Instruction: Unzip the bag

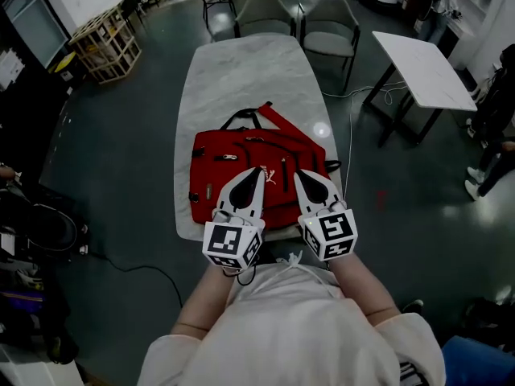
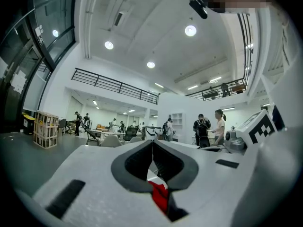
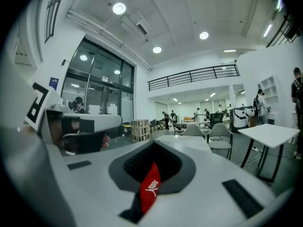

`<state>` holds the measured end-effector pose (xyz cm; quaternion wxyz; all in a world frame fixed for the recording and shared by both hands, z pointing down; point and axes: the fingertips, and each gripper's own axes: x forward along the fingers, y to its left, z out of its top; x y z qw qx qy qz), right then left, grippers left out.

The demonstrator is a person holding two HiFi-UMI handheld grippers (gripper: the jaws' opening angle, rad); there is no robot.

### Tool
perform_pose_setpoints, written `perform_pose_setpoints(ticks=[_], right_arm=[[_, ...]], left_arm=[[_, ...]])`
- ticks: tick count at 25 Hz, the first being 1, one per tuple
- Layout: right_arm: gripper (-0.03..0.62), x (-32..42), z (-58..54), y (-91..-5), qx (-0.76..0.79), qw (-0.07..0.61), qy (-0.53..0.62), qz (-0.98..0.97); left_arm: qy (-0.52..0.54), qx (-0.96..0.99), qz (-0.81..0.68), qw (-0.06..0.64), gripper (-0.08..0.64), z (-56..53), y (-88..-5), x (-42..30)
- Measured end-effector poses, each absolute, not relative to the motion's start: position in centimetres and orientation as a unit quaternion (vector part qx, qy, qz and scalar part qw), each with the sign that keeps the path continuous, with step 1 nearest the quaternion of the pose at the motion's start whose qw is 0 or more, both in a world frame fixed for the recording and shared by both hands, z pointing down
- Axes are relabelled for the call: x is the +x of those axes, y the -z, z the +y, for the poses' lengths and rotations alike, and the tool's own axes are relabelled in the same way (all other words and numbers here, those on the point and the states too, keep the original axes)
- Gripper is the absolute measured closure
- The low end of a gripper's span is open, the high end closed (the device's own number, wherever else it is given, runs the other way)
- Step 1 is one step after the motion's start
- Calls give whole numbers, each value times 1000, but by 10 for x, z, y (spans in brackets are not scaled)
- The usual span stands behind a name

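Note:
A red backpack point(image 1: 257, 155) lies flat on the near end of a marble table point(image 1: 241, 71). Both grippers hover over its near edge, side by side. My left gripper point(image 1: 256, 171) has its jaws together, and a strip of red bag fabric point(image 2: 160, 193) shows pinched in the slot behind its tips point(image 2: 153, 142). My right gripper point(image 1: 299, 174) is shut as well point(image 3: 154, 144), with a red pull tab point(image 3: 149, 188) bearing a white logo caught between its jaws. The zipper itself is hidden under the grippers.
Two grey chairs point(image 1: 264, 13) point(image 1: 330, 22) stand at the table's far end. A white side table point(image 1: 426, 67) is at the right and a wooden crate point(image 1: 109, 43) at the far left. People stand at the right edge of the room point(image 1: 491, 127).

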<state>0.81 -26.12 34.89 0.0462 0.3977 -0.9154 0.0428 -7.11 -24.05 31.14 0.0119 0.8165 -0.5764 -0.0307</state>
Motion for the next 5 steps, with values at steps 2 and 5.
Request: perform_pose_setpoints(ticks=[2,5], right_arm=[[566,8,-260,-349,396,45,-42,-916],[566,6,-258,-352,391,44,-45,-918]], left_arm=[[32,820,-572,15,538,-241,-311,-69],[35,824,-565,27,538,-241,-311,-66]])
